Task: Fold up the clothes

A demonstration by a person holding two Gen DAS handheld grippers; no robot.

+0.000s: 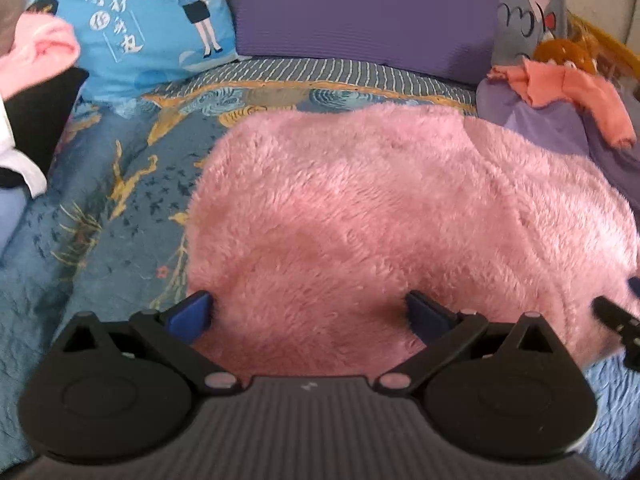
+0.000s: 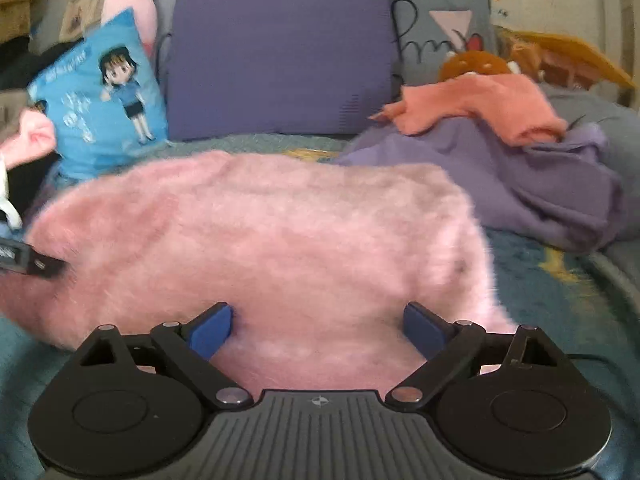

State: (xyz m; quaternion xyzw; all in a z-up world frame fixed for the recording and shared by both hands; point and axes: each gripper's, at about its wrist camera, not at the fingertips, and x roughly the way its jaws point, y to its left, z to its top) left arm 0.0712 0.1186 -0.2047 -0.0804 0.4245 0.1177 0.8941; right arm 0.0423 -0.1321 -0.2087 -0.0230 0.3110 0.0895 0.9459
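Observation:
A fluffy pink garment (image 1: pixel 380 216) lies in a folded heap on the blue patterned bedspread (image 1: pixel 100 208); it also fills the right wrist view (image 2: pixel 260 248). My left gripper (image 1: pixel 310 314) is open, its blue pads on either side of the garment's near edge. My right gripper (image 2: pixel 318 330) is open too, its pads straddling the near edge further right. The right gripper's tip (image 1: pixel 616 316) shows at the left wrist view's right edge. The left gripper's tip (image 2: pixel 28 260) shows at the right wrist view's left edge.
A purple cushion (image 1: pixel 368 12) and a blue cartoon pillow (image 1: pixel 148 20) stand at the back. A purple garment (image 2: pixel 520 184) with a salmon garment (image 2: pixel 480 108) on it lies at the right. More clothes (image 1: pixel 36 48) are piled at the left.

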